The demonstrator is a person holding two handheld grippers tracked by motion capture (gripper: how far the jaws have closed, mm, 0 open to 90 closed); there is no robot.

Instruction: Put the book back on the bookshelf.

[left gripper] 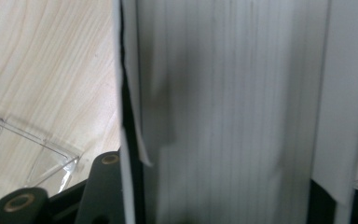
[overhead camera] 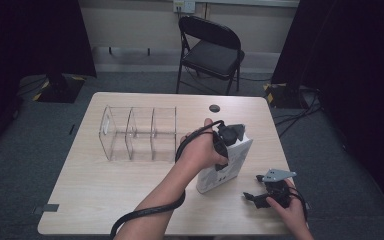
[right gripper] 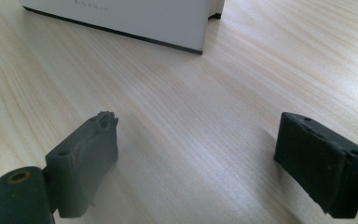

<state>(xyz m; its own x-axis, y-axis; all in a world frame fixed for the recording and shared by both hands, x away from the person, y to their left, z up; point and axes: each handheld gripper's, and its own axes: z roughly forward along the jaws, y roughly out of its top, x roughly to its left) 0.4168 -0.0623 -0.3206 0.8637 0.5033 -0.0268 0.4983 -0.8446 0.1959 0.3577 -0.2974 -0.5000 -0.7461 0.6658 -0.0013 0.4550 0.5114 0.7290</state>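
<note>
The left hand-held gripper (overhead camera: 228, 141) is clamping down from above on the top edge of a white book (overhead camera: 232, 162) that is standing upright on the wooden surface (overhead camera: 105, 190), right of centre. In the left gripper view the page block of the book (left gripper: 233, 112) is sitting between the black jaws, with a cover on each side, so the jaws are pressing on it. The person's left hand (overhead camera: 200, 150) is wrapping around the tool, its cable trailing back toward the near edge. Just left of the book, a clear plastic organizer (overhead camera: 137, 132) with upright dividers is standing on the surface, apart from the book. The right hand-held gripper (overhead camera: 252, 197) is resting low near the front right corner of the surface, well apart from the book, its jaws standing wide with nothing between them; the right gripper view is showing bare wood between the pads and the book's lower edge (right gripper: 121, 18) farther off
</note>
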